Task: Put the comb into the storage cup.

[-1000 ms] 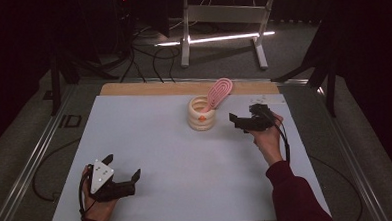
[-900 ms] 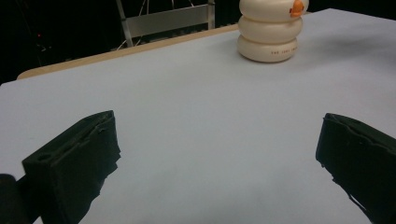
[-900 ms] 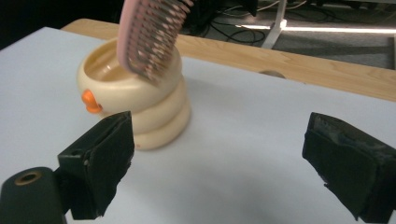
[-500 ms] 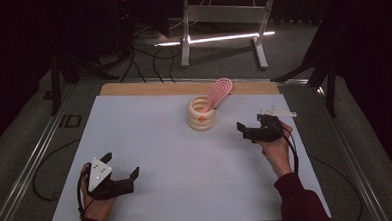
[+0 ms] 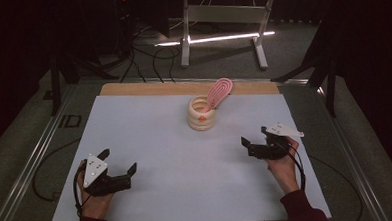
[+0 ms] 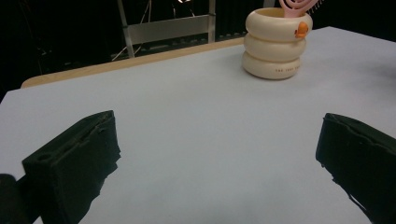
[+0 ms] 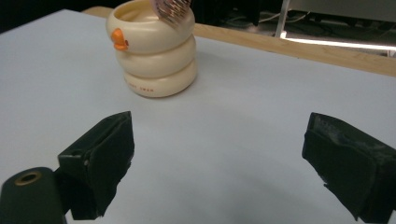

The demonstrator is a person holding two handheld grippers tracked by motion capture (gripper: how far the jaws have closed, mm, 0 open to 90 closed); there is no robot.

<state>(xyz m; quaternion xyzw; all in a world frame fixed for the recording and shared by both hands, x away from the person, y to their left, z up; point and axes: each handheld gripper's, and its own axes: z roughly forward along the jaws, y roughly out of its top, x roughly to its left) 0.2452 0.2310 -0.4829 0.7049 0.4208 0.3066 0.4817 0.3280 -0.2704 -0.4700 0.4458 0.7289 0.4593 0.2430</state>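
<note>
Both hand-held grippers, left (image 5: 117,164) and right (image 5: 254,140), are idling agape while the light, stiff comb (image 5: 219,93), upper centre, is inviting a pinch on its head above the cup (image 5: 201,115).

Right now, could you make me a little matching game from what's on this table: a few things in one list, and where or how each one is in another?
Things:
1. cream holder
2. pink brush
3. left gripper
4. right gripper

Places or states:
a. stands in the holder, leaning over its rim
b. open, near the table's front left
c. upright toward the table's far side, with an orange mark on its wall
d. open, at the table's right, apart from the holder

Pairs: 1-c, 2-a, 3-b, 4-d
</note>
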